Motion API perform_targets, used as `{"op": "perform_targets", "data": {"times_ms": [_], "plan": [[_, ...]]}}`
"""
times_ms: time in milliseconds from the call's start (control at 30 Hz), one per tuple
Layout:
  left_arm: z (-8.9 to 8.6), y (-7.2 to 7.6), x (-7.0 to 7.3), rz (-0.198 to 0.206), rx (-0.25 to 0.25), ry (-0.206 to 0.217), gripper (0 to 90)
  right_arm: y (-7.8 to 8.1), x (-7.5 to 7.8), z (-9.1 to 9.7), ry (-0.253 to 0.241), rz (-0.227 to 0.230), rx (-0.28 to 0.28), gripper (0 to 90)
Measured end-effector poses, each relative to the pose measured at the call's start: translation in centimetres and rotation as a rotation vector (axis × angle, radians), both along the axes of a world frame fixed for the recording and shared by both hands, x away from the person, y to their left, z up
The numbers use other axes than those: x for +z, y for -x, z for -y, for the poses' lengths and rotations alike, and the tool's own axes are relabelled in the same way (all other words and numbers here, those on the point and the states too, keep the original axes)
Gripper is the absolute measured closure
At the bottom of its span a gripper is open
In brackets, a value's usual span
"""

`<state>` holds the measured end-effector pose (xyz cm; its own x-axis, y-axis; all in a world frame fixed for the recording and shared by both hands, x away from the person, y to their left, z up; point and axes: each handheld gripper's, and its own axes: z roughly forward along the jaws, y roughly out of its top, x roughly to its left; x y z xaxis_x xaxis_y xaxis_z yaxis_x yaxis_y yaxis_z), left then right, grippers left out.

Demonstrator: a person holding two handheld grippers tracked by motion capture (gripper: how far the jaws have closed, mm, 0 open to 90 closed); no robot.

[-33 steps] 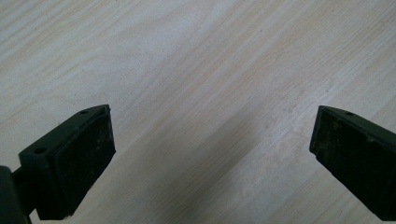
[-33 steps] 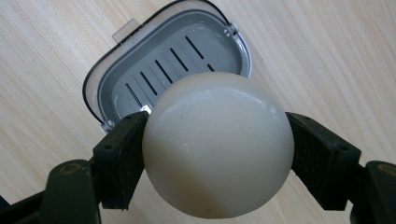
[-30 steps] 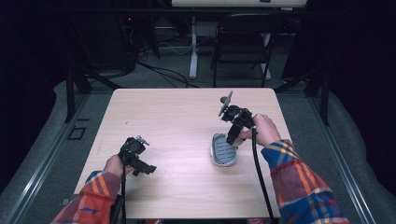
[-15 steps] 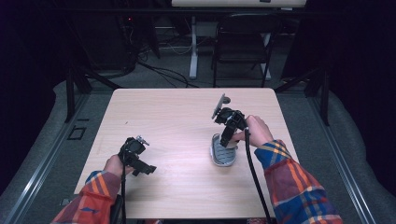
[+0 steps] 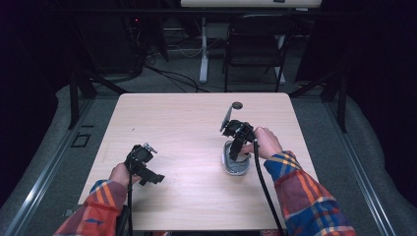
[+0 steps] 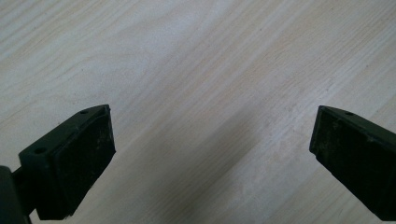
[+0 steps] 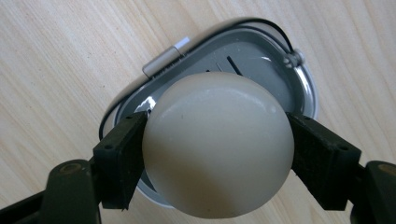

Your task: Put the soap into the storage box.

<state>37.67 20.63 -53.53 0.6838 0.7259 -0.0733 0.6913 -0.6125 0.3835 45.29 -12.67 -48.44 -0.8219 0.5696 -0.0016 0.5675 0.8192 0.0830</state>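
A pale egg-shaped ball (image 7: pixel 217 144) sits between the two jaws of my right gripper (image 7: pixel 217 156), which is shut on it. Directly beneath it lies a grey oval dish (image 7: pixel 303 81) with a metal hinge and thin wires, resting on the wooden table (image 5: pixel 187 128). From above, the right gripper (image 5: pixel 236 147) points down over that grey dish (image 5: pixel 235 167), right of the table's middle. My left gripper (image 5: pixel 147 174) is near the front left; its jaws stand wide apart over bare wood, with nothing between them (image 6: pixel 210 149).
A small dark round hole (image 5: pixel 237 105) marks the table near its far edge. A black chair (image 5: pixel 255 44) and a white table leg (image 5: pixel 203 54) stand beyond the table, with cables on the floor.
The right gripper with the ball has shifted slightly left and lower, closer over the grey dish. The left gripper has stayed put.
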Motion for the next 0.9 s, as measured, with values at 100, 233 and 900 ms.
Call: {"op": "perform_targets", "data": {"times_ms": [100,233,900], "plan": [[0.0,0.0,0.0,0.001,0.001,-0.001,0.0,0.0,-0.3,-0.1,0.004,-0.006,0.004,24.2],[0.0,0.0,0.0,0.002,0.001,-0.001,0.0,0.1,-0.8,-0.2,0.014,-0.010,0.001,24.2],[0.2,0.0,-0.1,-0.007,-0.004,-0.008,0.0,0.5,-1.9,0.7,-0.009,0.005,0.002,24.0]]}}
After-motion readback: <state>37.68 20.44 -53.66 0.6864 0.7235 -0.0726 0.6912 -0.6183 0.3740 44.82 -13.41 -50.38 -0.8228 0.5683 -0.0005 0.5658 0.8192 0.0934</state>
